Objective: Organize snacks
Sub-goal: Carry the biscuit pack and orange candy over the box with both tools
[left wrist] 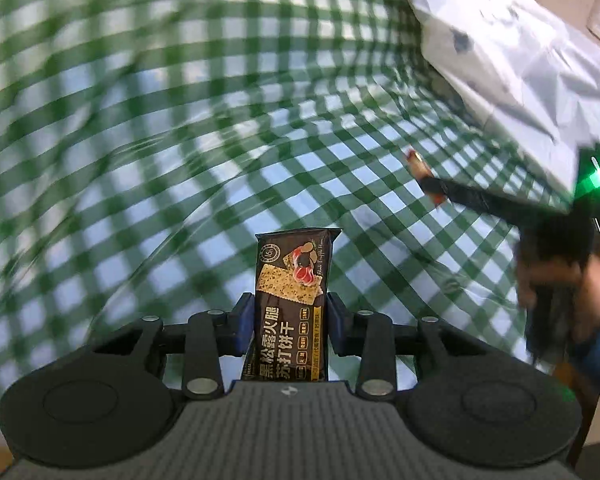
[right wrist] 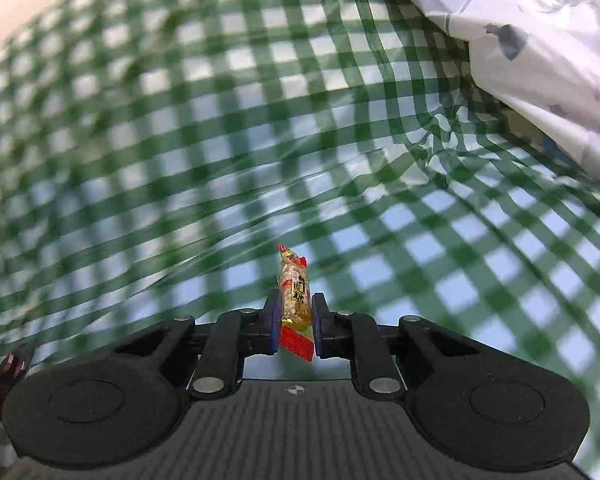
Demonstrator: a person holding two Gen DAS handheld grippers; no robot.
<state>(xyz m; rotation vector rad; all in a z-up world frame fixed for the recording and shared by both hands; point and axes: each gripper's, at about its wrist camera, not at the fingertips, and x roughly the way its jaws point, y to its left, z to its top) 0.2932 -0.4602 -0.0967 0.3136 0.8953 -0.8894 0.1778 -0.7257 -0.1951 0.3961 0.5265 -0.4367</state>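
You're over a green-and-white checked cloth (left wrist: 180,120), thin fabric w/ wrinkles, covering nearly the whole surface in both views. It bunches into tight creases (right wrist: 440,148) towards the upper right in the right wrist view. Upper right corner: a crumpled white sheet w/ grey printed blotches (left wrist: 520,60), lying on top of the checked cloth; same sheet (right wrist: 540,60) shows a thin grey line near its edge. Top left of the right wrist view, beyond the cloth's edge, there's a pale cream surface (right wrist: 40,8), too blurred to tell what. Light is even, soft, w/ faint sheen on the cloth. Both views motion-blurred towards the edges.
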